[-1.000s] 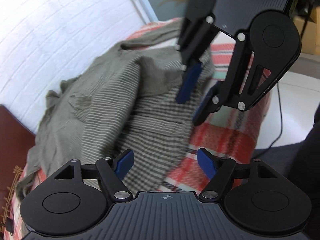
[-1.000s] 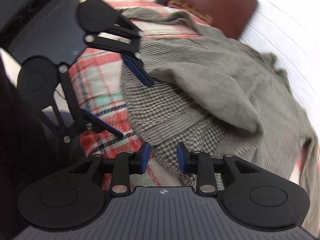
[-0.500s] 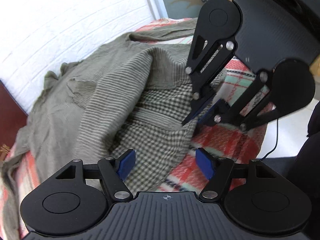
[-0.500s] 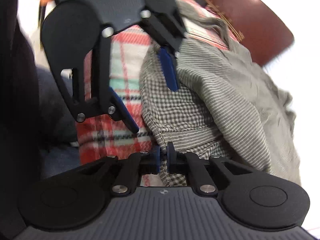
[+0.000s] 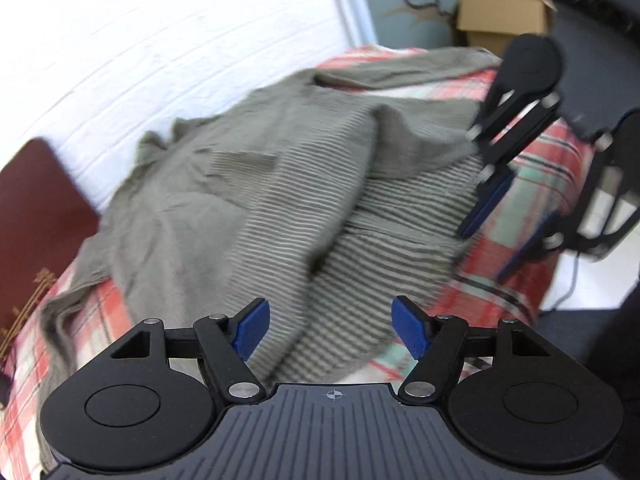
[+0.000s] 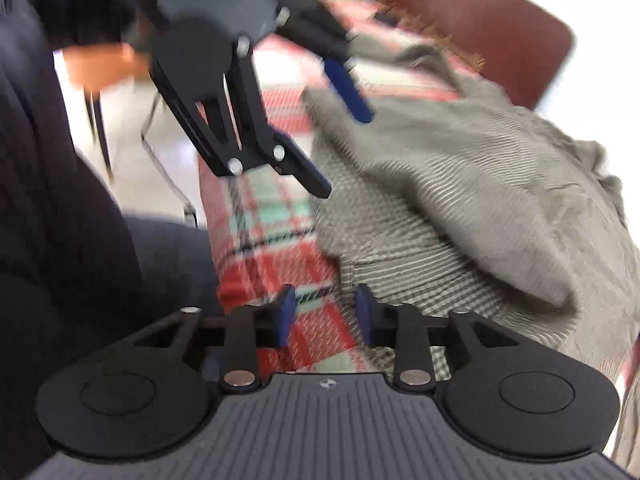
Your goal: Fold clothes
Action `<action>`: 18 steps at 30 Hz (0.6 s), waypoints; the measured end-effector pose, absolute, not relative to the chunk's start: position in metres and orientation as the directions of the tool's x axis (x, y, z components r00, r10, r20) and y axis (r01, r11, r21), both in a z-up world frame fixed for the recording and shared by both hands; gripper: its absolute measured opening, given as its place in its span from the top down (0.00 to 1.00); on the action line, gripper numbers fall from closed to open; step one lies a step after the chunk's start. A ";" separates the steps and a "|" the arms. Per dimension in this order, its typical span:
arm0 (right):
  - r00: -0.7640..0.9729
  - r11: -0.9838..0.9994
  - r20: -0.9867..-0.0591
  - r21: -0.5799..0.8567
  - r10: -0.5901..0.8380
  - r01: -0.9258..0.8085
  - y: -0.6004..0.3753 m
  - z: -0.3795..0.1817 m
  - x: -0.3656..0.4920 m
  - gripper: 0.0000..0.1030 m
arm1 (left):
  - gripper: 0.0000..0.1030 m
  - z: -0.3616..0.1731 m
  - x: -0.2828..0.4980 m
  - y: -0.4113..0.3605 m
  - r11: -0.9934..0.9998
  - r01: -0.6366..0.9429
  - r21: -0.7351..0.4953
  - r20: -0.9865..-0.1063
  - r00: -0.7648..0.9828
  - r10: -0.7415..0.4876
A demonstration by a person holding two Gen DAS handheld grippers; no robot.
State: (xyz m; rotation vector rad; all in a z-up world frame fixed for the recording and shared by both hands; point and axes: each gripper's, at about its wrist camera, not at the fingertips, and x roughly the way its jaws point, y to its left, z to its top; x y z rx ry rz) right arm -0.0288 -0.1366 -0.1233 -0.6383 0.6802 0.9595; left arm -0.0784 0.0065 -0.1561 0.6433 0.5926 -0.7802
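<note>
Both grippers [image 5: 330, 334] [image 6: 324, 316] over shirt [image 5: 248, 200], jaws apart

Both pictures are bright, lit by soft, even light. The white brick wall [image 5: 160, 60] glows so much that its lines almost wash out. Shadows are soft; a dark one sits in the deep fold of the gray striped shirt [image 5: 280, 208]. The round lens bends everything, and the corners of both pictures go black. The left wrist picture is a little smeared on the shirt and on the plaid blanket [image 5: 520, 264]. The right wrist picture is much blurrier: the other gripper, the orange stool [image 6: 104, 64] and the plaid all streak. The near black plastic stays sharp in both.
</note>
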 end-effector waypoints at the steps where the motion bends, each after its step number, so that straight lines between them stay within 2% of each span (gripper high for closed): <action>1: 0.434 0.476 -0.736 -0.172 0.520 -0.863 -0.144 -0.115 -0.024 0.65 | 0.23 -0.155 -0.075 0.006 0.548 0.781 0.301 -0.689 0.575 -0.442; 4: 0.568 0.626 -0.683 -0.206 0.458 -0.752 -0.163 -0.104 -0.004 0.65 | 0.24 -0.160 -0.069 -0.006 0.517 0.791 0.328 -0.695 0.572 -0.436; 7: 0.654 0.693 -0.679 -0.294 0.334 -0.658 -0.166 -0.112 0.013 0.63 | 0.24 -0.169 -0.063 -0.022 0.481 0.802 0.354 -0.706 0.567 -0.425; 9: 0.672 0.684 -0.685 -0.347 0.282 -0.641 -0.162 -0.122 0.018 0.54 | 0.24 -0.174 -0.053 -0.031 0.491 0.797 0.352 -0.708 0.570 -0.417; 11: 0.691 0.663 -0.686 -0.409 0.230 -0.627 -0.157 -0.133 0.022 0.51 | 0.24 -0.180 -0.042 -0.039 0.500 0.792 0.351 -0.710 0.573 -0.409; 13: 0.686 0.648 -0.702 -0.435 0.191 -0.625 -0.153 -0.141 0.027 0.56 | 0.24 -0.185 -0.031 -0.048 0.510 0.786 0.349 -0.712 0.576 -0.401; 15: 0.660 0.669 -0.726 -0.394 0.194 -0.630 -0.156 -0.139 0.038 0.91 | 0.24 -0.189 -0.022 -0.053 0.536 0.770 0.345 -0.711 0.587 -0.386; 16: 0.660 0.694 -0.724 -0.372 0.198 -0.616 -0.159 -0.135 0.043 0.96 | 0.24 -0.190 -0.017 -0.054 0.551 0.764 0.337 -0.711 0.590 -0.382; 17: 0.671 0.726 -0.712 -0.348 0.207 -0.594 -0.164 -0.127 0.049 0.96 | 0.33 -0.190 -0.013 -0.054 0.558 0.764 0.324 -0.717 0.583 -0.382; 18: 0.681 0.755 -0.699 -0.323 0.216 -0.570 -0.169 -0.120 0.055 0.96 | 0.47 -0.190 -0.009 -0.054 0.565 0.765 0.308 -0.726 0.573 -0.381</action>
